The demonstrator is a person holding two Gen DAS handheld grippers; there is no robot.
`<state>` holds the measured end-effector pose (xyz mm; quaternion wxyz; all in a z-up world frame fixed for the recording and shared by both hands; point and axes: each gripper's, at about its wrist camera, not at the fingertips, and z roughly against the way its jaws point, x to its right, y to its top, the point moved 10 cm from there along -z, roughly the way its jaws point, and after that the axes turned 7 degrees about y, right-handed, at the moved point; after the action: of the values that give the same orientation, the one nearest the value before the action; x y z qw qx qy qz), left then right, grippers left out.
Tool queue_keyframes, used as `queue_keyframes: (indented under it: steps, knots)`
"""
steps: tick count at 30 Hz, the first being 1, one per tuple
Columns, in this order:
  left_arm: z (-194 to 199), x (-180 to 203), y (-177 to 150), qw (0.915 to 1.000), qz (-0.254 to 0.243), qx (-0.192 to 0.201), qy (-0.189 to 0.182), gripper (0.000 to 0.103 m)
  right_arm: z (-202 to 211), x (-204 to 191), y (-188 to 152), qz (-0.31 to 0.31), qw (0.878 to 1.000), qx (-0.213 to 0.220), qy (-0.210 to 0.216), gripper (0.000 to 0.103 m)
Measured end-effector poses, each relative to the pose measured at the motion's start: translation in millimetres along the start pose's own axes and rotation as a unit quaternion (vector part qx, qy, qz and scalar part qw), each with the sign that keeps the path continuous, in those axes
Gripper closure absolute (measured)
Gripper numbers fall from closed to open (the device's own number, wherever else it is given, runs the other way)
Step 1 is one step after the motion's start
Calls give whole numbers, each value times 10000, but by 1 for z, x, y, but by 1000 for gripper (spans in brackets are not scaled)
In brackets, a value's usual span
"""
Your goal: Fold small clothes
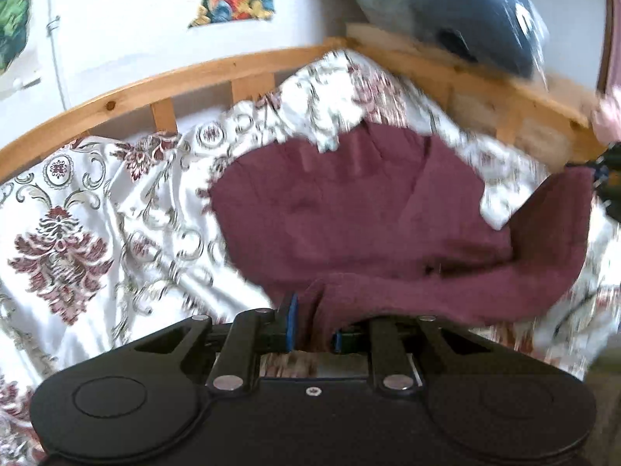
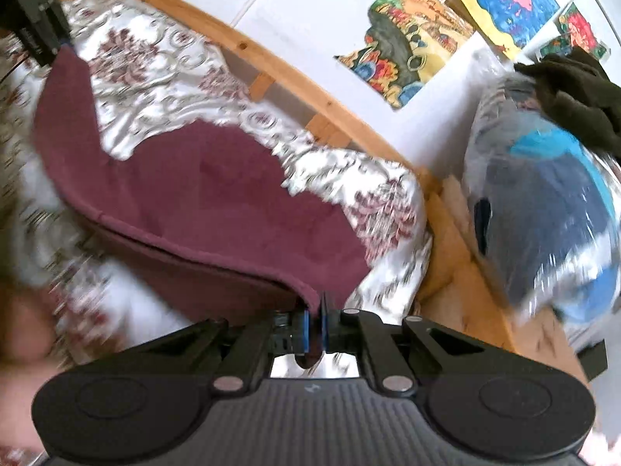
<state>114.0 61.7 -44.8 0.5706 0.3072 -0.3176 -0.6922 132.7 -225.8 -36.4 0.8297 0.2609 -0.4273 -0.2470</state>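
In the left wrist view, at the bottom centre of the frame, the left hand-held gripper (image 1: pixel 315 328) is clamped on a bunched edge of the maroon garment (image 1: pixel 349 209), with cloth filling the gap between its blue pads. From there the garment spreads up through the middle of the frame over the patterned bedspread (image 1: pixel 97 209), and a strip of it runs to the right edge, where the right hand-held gripper (image 1: pixel 605 178) shows only as a dark blur.

In the right wrist view, at the bottom centre, the right hand-held gripper (image 2: pixel 319 330) is pressed together on a thin corner of the same maroon garment (image 2: pixel 217 194), which stretches to the upper left, where the left hand-held gripper (image 2: pixel 54 44) holds its other end.

Beyond the bedspread (image 2: pixel 155 66) runs the wooden bed frame (image 2: pixel 271 62). A plastic-wrapped blue bundle (image 2: pixel 543 209) lies at the right, and coloured drawings (image 2: pixel 411 46) hang on the white wall.
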Motion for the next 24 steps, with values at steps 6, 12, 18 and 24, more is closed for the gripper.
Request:
queue_keyframes:
  steps: [6, 12, 18, 24]
  knots:
    - [-37, -30, 58, 9978, 213, 369, 503, 82, -71, 61, 41, -483, 9988, -63, -4, 96]
    - [-117, -67, 99, 9957, 205, -17, 901, 82, -158, 117, 50, -1499, 9877, -404, 182, 96]
    - [-193, -63, 136, 9931, 30, -388, 1104, 81, -235, 143, 30, -2196, 9719, -734, 430, 96]
    - [-256, -69, 144, 9892, 182, -905, 1139, 81, -278, 145, 7, -2542, 9604, -993, 556, 95]
